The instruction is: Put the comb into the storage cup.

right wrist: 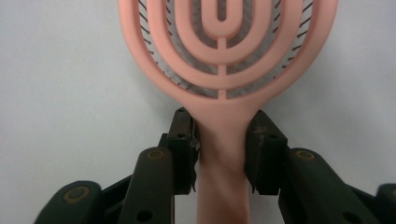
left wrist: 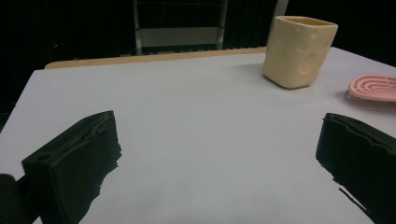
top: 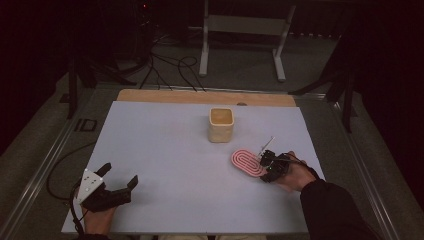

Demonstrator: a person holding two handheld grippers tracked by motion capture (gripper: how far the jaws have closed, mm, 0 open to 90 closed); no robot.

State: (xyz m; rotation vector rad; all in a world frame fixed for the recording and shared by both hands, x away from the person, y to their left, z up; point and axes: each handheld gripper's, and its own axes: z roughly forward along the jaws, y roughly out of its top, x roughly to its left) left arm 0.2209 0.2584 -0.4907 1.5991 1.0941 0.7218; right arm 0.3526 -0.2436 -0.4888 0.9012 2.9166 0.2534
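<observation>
Hairbrush (right wrist: 223,60) head top, handle end cut off by frame edges.

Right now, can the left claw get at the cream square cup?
Probably yes: the left claw is open, and bare white table lies between it and the cream square cup.

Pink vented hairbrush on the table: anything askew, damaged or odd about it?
Nothing stands out. The pink vented plastic hairbrush lies flat, bristles down, intact; the right gripper clamps its handle squarely. The cream square cup stands upright, apart.
</observation>
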